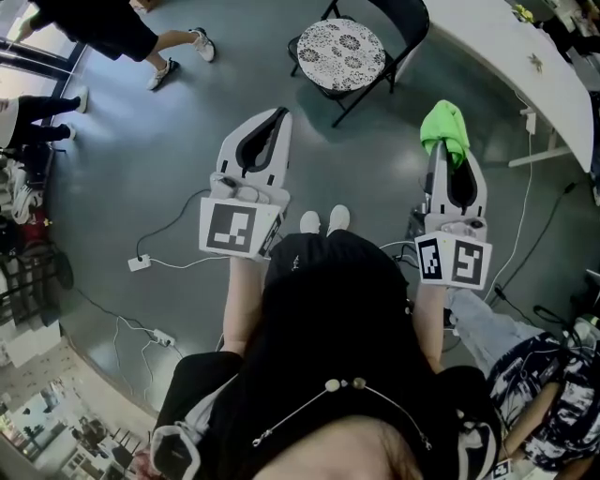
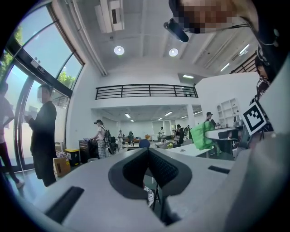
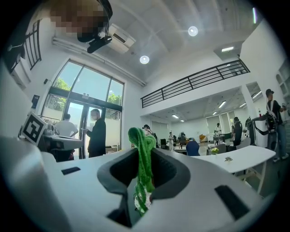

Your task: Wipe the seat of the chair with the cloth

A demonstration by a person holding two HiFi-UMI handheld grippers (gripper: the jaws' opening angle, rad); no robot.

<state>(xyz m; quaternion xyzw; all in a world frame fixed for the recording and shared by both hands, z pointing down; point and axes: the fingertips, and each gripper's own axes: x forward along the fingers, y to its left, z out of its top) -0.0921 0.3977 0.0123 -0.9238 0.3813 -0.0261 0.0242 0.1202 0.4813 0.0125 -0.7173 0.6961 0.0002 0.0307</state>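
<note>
While the wiping stroke is not yet begun, we carry the cloth clamped in the right gripper. The right gripper view shows the green fabric pinched between the 2 jaws, with a bunched loop above the pads and a short tail below them. We judge that this grip suits the task: loose fabric projects beyond the jaw tips, so fabric rather than hard plastic would meet the surface.

The left gripper is level with the right and carries nothing. Its view shows the 2 jaws brought together at the tips with nothing between them. We judge that it is held as a spare, free to steady the chair if required.

The chair stands on the floor ahead of us, just beside the curved white bench and well apart from both grippers. Its seat is round, patterned and unobstructed. Both grippers point forward, roughly toward the chair, which places the target ahead of the jaws.

Assessment: the task is at the approach stage, and no part of the seat has been contacted. The next move calls for closing the distance, then lowering the right gripper so that the projecting fabric lies flat on the seat. Cables on the floor near our feet are a trip hazard during the approach.
</note>
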